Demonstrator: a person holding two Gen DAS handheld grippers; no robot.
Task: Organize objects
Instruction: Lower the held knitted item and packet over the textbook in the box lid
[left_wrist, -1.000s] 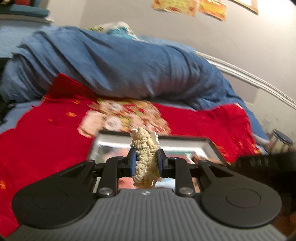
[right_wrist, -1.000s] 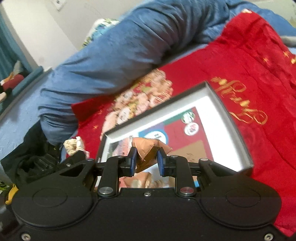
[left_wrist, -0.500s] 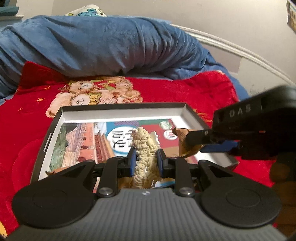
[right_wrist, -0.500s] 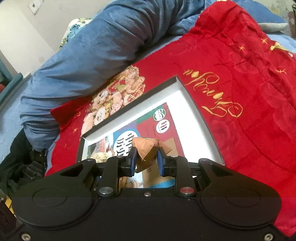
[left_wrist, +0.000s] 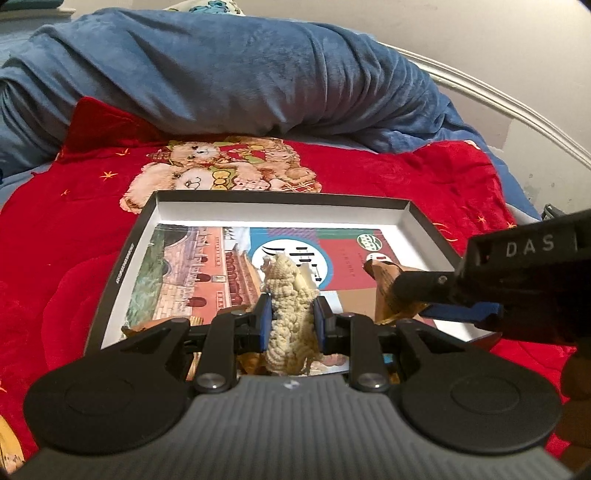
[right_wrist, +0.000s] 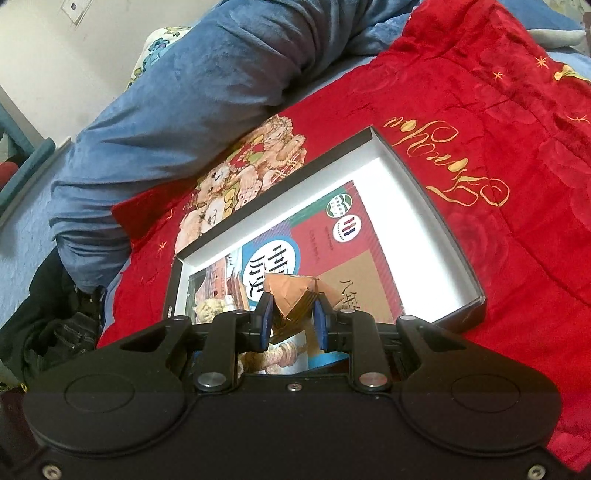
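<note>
Box (left_wrist: 421, 225) on bed, book already inside. Left tool (left_wrist: 291, 317) clamped on cream knit toy (left_wrist: 290, 295) at centre; right tool (right_wrist: 293, 314) gripping brown paper piece (right_wrist: 295, 291) toward 3 o'clock. Both unreleased, drops left.

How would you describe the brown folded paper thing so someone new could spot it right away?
On the red blanket lies a shallow black box holding a book. Above the book, the right gripper pinches the paper piece: smooth, brown, sharply creased, unlike the cream knobbly toy.
</note>
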